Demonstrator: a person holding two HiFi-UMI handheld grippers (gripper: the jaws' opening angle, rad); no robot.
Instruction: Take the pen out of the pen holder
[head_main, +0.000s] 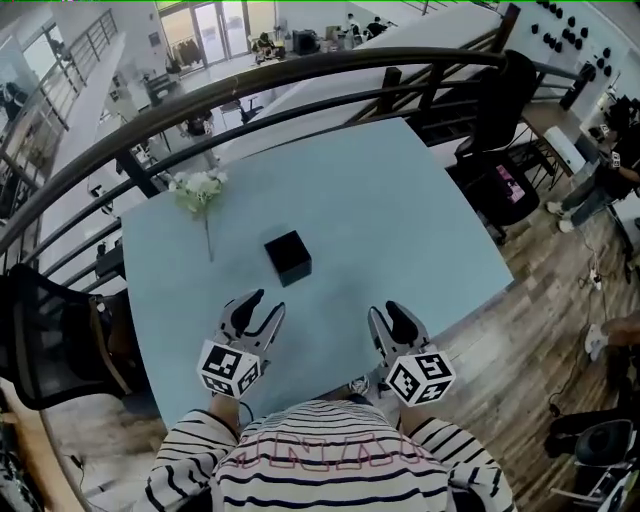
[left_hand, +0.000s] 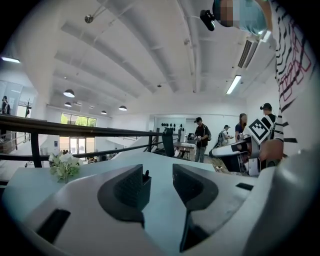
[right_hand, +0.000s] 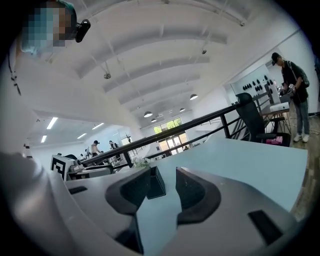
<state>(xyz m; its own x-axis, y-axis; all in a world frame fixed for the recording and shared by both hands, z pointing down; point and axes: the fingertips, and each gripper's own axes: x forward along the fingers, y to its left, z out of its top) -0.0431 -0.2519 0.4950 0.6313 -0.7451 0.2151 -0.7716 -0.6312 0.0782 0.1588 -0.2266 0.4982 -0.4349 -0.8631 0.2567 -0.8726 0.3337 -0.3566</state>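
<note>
Light blue table by a dark curved railing. The black cube-shaped pen holder stood upright near the table's middle, a little left of centre. In the left gripper view a short dark stub showed above its top edge, taken to be the pen; from the head view the pen could not be made out. A white flower sprig lay at the far left of the table, its stem pointing toward the near side, well apart from the holder. The left gripper hovered over the near left part of the table, its jaws spread with only bare tabletop between them. The holder sat farther off, showing just past the inner edge of the left jaw and not touched. The right gripper was near the table's near edge, to the right of the other. Its jaws were likewise spread and empty, and in its own view the holder stood beyond them to the left. Both were short of the holder, one on either side of its line. A striped shirt filled the near edge of the head view. A black chair stood off the table's far right corner, on wood flooring.
</note>
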